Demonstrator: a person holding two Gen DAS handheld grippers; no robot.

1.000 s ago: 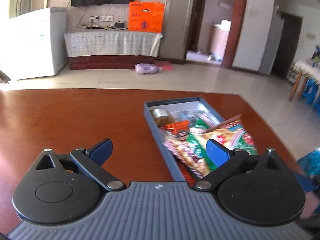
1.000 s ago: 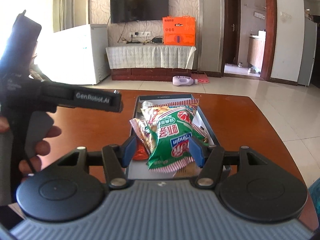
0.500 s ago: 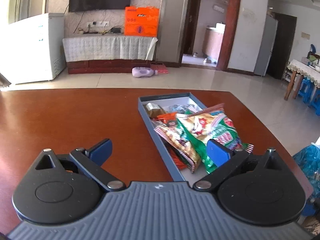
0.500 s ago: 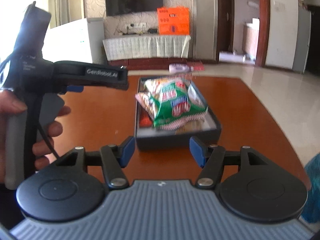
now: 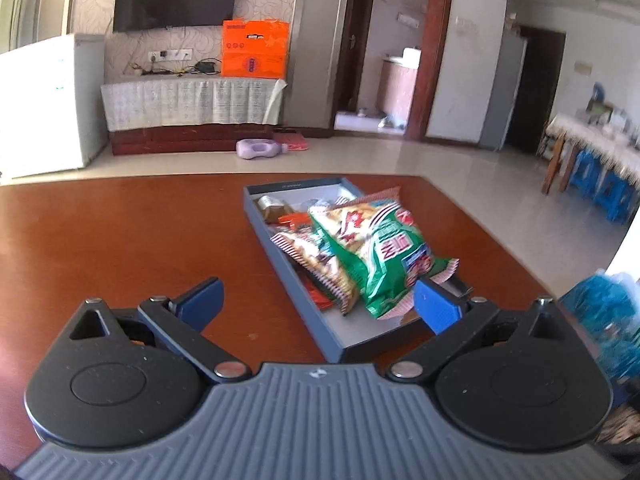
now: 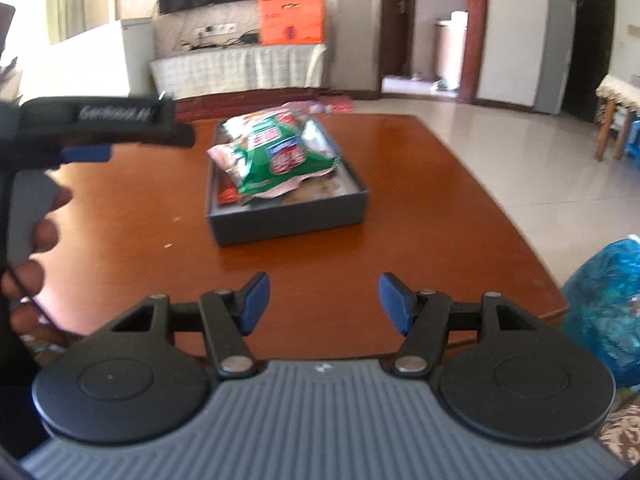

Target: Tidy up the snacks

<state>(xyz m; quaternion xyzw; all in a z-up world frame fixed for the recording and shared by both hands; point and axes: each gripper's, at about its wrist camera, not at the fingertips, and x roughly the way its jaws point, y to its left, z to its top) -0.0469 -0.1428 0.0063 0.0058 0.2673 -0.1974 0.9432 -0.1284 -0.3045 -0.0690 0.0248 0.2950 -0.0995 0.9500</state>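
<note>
Both tools are hanging unclenched and empty: right gripper (image 6: 324, 300) over bare table (image 6: 140, 216), left gripper (image 5: 316, 300) by the box (image 5: 316, 328) corner. Beyond, snacks (image 6: 276, 152) are lying piled in the box. Packing is appearing nearly complete; nothing is remaining loose.

Right gripper (image 6: 323, 303): blue pads on black linkage arms, silver pivot screws, round black discs, ribbed grey base. Left gripper (image 5: 318, 304) identical; white lettering along its black body.
</note>
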